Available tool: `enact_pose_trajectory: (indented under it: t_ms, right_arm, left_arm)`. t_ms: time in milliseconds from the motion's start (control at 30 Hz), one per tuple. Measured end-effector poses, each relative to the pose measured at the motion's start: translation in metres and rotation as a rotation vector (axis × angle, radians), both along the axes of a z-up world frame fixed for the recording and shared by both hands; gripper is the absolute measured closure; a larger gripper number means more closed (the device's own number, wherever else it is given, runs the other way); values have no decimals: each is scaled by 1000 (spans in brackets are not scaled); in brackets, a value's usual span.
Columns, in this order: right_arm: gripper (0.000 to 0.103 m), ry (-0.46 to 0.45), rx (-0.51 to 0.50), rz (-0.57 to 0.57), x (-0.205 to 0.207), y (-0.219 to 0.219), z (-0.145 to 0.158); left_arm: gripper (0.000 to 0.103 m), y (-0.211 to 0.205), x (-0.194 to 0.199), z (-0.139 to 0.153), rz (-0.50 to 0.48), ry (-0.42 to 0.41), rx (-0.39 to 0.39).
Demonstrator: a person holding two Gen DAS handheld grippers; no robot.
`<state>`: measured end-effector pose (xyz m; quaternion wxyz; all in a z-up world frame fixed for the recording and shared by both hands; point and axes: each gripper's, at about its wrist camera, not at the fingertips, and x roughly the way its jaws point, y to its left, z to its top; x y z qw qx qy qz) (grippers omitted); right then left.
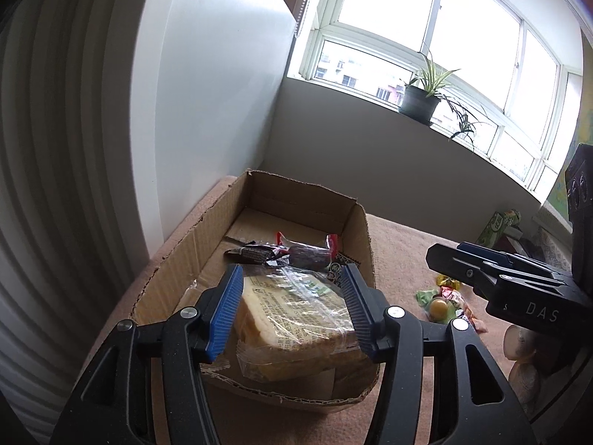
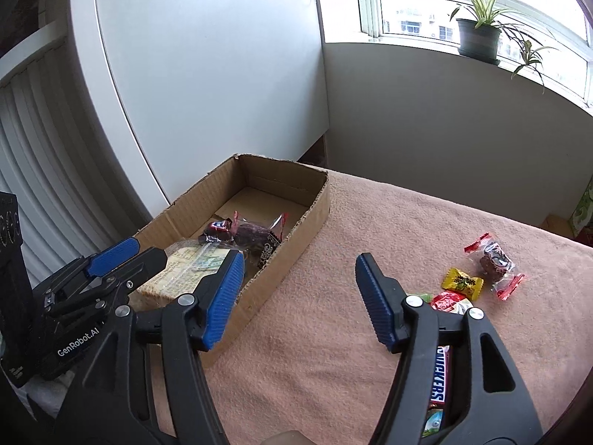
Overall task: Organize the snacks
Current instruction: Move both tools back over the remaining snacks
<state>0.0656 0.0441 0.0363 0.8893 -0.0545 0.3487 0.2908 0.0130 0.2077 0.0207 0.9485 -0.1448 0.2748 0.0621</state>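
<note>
A brown cardboard box (image 1: 178,259) (image 2: 304,215) stands on a pink cloth. My left gripper (image 1: 291,306) (image 2: 122,259) is shut on a plastic-wrapped sliced bread pack (image 1: 296,319) (image 2: 178,274), held at the box's near end. Behind it in the box lie a dark chocolate bar (image 1: 255,254) (image 2: 218,228) and a red-ended wrapped brown snack (image 1: 309,254) (image 2: 255,235). My right gripper (image 2: 296,294) (image 1: 478,259) is open and empty above the cloth, right of the box. Loose on the cloth: a wrapped brown snack (image 2: 494,261), a yellow candy (image 2: 462,282), a red candy (image 2: 448,301), a Snickers bar (image 2: 441,378).
A white cabinet (image 2: 207,74) stands behind the box. A potted plant (image 2: 478,33) sits on the window sill. Green packages (image 1: 498,224) lie at the far right of the cloth. A small pile of candies (image 1: 443,302) lies right of the box.
</note>
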Motion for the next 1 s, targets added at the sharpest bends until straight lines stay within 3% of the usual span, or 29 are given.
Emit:
enact_pose_trajectory:
  t_ms: [200, 467, 700, 1000]
  right_arm:
    - [38, 3, -31, -83, -5, -61, -1]
    - [38, 88, -29, -166, -12, -130, -24]
    - [38, 162, -73, -142, -26, -136, -69]
    - [38, 155, -148, -112, -31, -126, -99]
  left_arm:
    - [49, -28, 2, 6, -56, -16, 8]
    - [49, -67, 13, 5, -138, 4, 13]
    - [49, -99, 26, -8, -219, 64, 5]
    - [49, -128, 48, -24, -286, 147, -18]
